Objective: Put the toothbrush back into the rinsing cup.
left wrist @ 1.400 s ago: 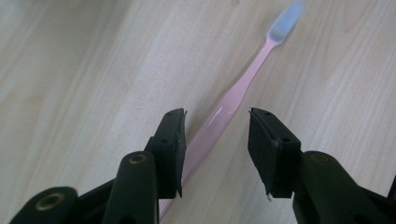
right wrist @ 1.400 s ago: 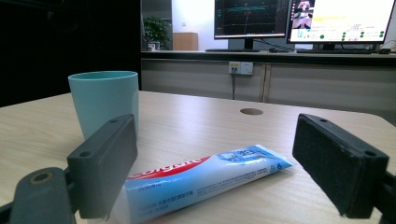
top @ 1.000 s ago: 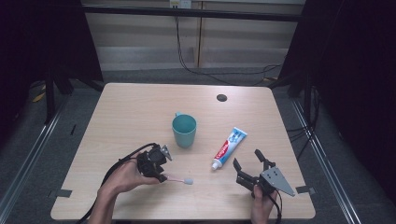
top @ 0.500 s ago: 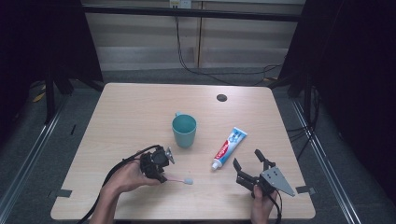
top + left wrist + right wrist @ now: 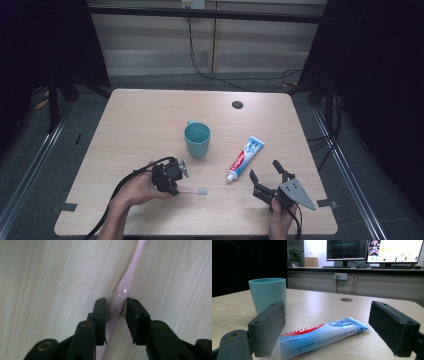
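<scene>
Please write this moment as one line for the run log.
left gripper: just closing, fingers on pink toothbrush | right gripper: open, facing toothpaste tube | cup: upright

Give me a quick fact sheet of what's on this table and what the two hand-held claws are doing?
table: light wood
left gripper: jaws just closing on a pink toothbrush lying flat
right gripper: wide open, toothpaste tube lying ahead of its jaws
cup: teal cup, upright near the table's middle
toothpaste cap: points toward the person
</scene>
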Motion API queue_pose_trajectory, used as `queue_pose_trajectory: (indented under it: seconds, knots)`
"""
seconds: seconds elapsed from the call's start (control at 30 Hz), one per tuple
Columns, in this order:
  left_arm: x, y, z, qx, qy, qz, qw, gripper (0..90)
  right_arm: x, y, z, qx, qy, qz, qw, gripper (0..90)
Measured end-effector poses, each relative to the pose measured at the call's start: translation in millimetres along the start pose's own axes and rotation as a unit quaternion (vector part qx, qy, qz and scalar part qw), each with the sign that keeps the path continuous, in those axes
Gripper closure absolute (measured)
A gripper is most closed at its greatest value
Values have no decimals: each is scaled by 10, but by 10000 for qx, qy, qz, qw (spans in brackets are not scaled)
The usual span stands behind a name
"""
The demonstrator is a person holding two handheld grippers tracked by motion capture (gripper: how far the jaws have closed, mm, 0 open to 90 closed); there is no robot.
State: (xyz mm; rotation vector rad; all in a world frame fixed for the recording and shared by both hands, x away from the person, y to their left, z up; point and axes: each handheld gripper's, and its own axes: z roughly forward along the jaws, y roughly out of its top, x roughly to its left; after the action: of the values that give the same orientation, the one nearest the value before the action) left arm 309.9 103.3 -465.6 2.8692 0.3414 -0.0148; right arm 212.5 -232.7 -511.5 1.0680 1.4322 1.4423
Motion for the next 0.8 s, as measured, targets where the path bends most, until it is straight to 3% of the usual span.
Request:
queue_pose_trajectory:
  seconds: [0.17, 0.3, 0.57, 0.8]
  knots:
    - [7, 26, 3, 69, -9, -12, 10000, 752, 0, 0, 0, 0, -1, -3, 10000, 132]
    - [-7, 82, 10, 199, 48, 2, 9998, 717, 0, 0, 0, 0, -1, -2, 10000, 132]
    - [-10, 100, 19, 150, -57, -46, 9999, 783, 0, 0, 0, -1, 0, 2, 10000, 132]
    - [26, 88, 15, 120, -141, -147, 9997, 787, 0, 0, 0, -1, 0, -1, 10000, 132]
